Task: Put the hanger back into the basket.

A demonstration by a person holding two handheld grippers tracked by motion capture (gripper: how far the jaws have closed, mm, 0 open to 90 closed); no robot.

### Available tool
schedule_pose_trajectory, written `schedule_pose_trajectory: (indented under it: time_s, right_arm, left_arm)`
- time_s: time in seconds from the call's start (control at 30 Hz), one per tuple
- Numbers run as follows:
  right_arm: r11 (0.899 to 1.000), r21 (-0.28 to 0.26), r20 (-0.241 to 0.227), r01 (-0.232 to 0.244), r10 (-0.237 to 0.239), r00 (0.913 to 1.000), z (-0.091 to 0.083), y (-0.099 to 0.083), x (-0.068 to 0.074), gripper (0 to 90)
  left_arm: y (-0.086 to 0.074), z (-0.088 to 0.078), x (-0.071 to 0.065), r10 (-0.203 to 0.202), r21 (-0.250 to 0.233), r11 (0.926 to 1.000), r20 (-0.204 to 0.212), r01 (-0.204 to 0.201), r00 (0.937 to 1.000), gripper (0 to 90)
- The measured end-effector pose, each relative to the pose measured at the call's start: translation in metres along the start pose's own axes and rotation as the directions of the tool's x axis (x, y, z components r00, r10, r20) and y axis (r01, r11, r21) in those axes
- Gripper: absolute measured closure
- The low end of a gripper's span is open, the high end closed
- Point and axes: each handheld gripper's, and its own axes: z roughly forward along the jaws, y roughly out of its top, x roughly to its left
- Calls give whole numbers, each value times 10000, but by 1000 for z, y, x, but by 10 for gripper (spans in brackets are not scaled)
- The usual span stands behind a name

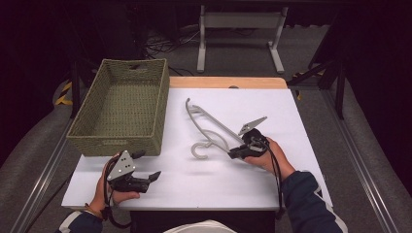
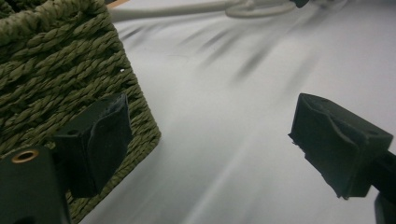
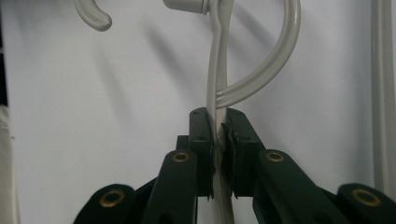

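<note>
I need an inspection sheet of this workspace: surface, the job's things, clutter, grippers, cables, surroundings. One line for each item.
Surface: white table top, with a wooden strip along its far edge.
Job's things: grey clothes hanger lies flat mid-table; green woven basket stands at the far left, nothing seen inside.
Clutter: nothing seen.
Grippers: right gripper is shut on the hanger, pads pressing its thin arm from both sides; left gripper is open, holds nothing, near the basket's front corner.
Cables: one black cable runs back from the right gripper along the sleeve.
Surroundings: grey floor, a white metal frame behind the table, dark background.
</note>
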Motion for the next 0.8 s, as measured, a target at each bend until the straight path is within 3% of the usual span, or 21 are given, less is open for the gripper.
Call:
schedule_pose_trajectory:
  time_s: [0.1, 0.2, 0.37, 0.4, 0.57, 0.73, 0.8]
  right_arm:
    - [9968, -759, -236, -266, 249, 9994, -6, -1, -1, 828]
    - [9850, -1625, -541, -588, 506, 9972, -15, -1, -2, 829]
    - [9492, -3039, -996, -815, 534, 9936, -26, -1, 0, 828]
    - [9473, -3129, -976, -686, 397, 9944, -28, -1, 2, 828]
    - [9159, -4010, -1052, 187, -663, 9922, -35, -5, 9, 828]
    - [9076, -4136, -978, 717, -1226, 9876, -36, -11, 16, 828]
    - [8942, -4343, -979, 1088, -1670, 9811, -37, -14, 21, 828]
  left_arm:
    - [2, 4, -1, -71, -1, 10000, 93, 71, 9999, 140]
    - [5, 9, -4, -79, -54, 10000, 294, 81, 9995, 145]
    - [14, 17, -9, 44, -237, 9997, 606, -30, 9982, 155]
    - [17, 17, -9, 37, -334, 9994, 626, -16, 9980, 157]
    - [28, 9, -4, -152, -958, 9952, 433, 193, 9989, 174]
    - [39, -1, 3, -424, -1682, 9846, 328, 473, 9986, 204]
    - [46, -4, 5, -489, -1964, 9789, 377, 554, 9981, 221]
